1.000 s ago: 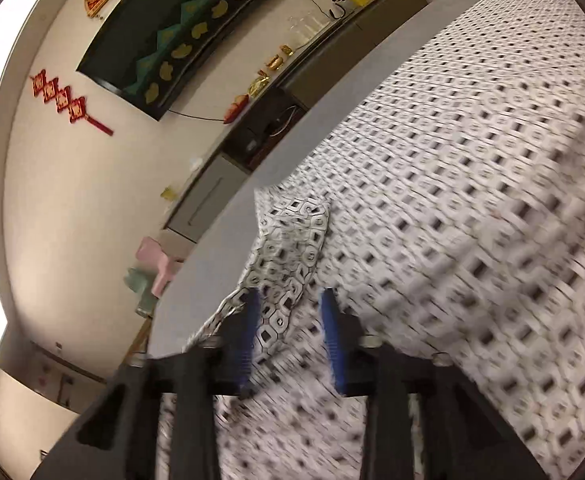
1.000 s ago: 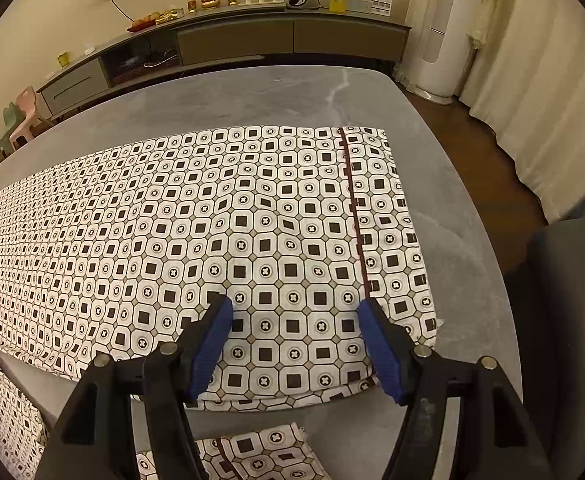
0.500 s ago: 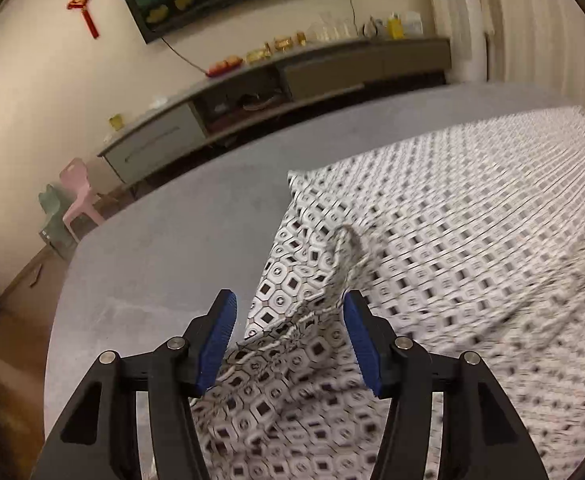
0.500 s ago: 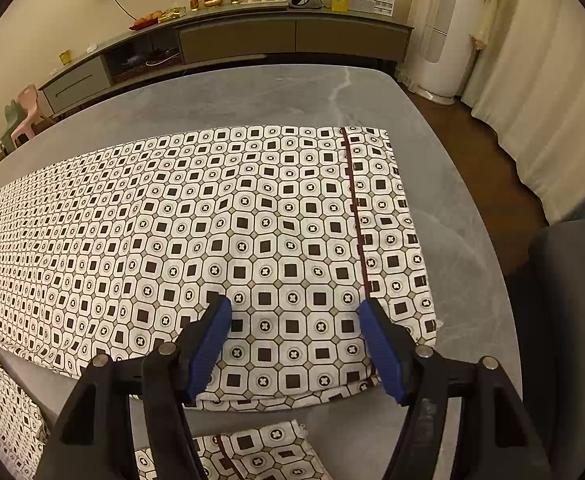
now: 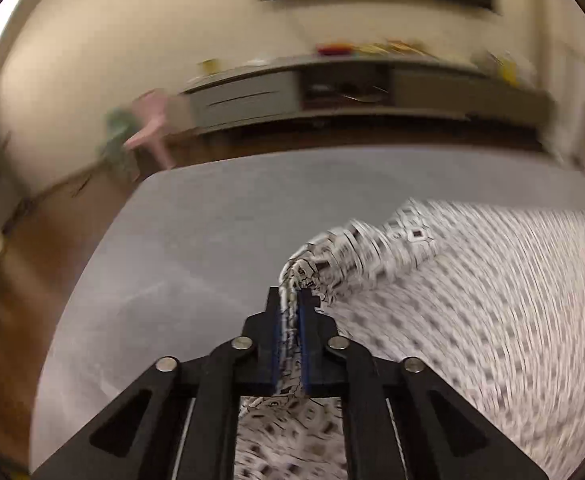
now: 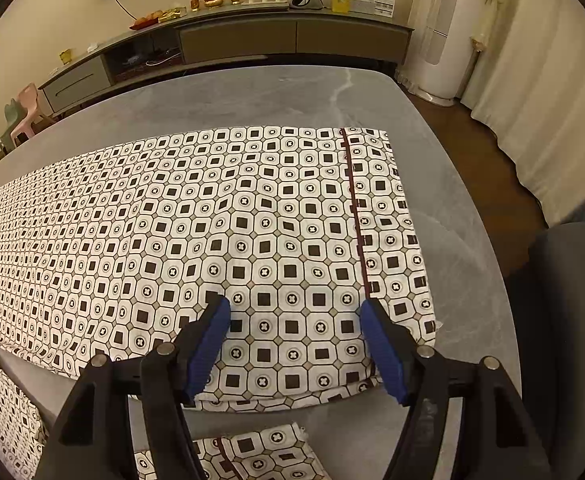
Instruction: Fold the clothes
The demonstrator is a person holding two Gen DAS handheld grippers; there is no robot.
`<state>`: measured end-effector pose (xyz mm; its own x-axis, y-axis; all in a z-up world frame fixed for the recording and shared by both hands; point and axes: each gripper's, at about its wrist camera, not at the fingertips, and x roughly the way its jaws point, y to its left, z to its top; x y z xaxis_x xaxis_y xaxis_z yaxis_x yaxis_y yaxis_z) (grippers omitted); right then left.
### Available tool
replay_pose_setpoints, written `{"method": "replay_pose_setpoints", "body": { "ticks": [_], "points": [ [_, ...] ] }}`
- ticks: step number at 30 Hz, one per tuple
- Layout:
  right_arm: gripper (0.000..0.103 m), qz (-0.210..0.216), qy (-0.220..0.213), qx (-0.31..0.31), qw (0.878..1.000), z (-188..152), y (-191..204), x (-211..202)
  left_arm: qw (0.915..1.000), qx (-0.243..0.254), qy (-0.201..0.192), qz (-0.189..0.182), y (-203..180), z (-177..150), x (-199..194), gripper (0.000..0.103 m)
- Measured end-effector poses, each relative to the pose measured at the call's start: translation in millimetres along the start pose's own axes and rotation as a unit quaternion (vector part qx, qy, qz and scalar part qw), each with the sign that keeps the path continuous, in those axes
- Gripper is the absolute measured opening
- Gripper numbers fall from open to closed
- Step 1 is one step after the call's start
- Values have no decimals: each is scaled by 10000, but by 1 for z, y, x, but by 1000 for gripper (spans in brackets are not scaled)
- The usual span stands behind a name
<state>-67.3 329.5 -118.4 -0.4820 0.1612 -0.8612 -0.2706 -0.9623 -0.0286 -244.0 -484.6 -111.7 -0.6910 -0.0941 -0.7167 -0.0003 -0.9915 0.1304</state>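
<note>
The cloth (image 6: 220, 240) is spread across the table (image 6: 284, 92), its hemmed end to the right. A bunched edge (image 5: 356, 252) is raised at the left gripper (image 5: 291, 300). The right gripper (image 6: 294, 312) is held over the near edge. A sideboard (image 6: 236, 40) is set behind the table.

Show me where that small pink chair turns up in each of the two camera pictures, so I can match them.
Left wrist view: the pink chair is upper left, blurred, against the wall beside the end of the long sideboard.
Right wrist view: the pink chair is at the far left edge, beyond the grey table.
Shared landmark: the sideboard along the back wall.
</note>
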Motion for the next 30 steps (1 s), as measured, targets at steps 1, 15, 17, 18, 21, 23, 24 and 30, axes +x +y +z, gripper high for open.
{"method": "replay_pose_setpoints", "body": {
  "ticks": [1, 15, 17, 18, 21, 23, 24, 30],
  "points": [
    [70, 2, 5, 1, 10000, -3, -1, -6, 9998, -193, -28, -18, 10, 3, -3, 27],
    [70, -92, -108, 135, 9998, 13, -13, -2, 9952, 653, 724, -100, -30, -26, 36, 35],
    [70, -95, -144, 91, 9998, 25, -10, 8, 9950, 533, 793, 290, -30, -15, 50, 35],
    [70, -158, -102, 29, 9998, 27, -10, 8, 9929, 608, 873, 528, -36, -9, 56, 35],
    [70, -282, -342, 55, 9990, 28, -22, -35, 9906, 654, 1017, 641, -49, 0, 49, 25],
    [70, 63, -472, -27, 9989, 17, -31, -67, 9937, 581, 877, 380, -54, -2, 24, 25],
    [70, 237, -533, -74, 9983, 11, -36, -83, 9951, 578, 782, 170, -54, -8, 7, 25],
    [65, 856, 233, -285, 9957, -73, -46, -99, 9907, 933, 818, -556, -36, -78, -64, 25]
  ]
}}
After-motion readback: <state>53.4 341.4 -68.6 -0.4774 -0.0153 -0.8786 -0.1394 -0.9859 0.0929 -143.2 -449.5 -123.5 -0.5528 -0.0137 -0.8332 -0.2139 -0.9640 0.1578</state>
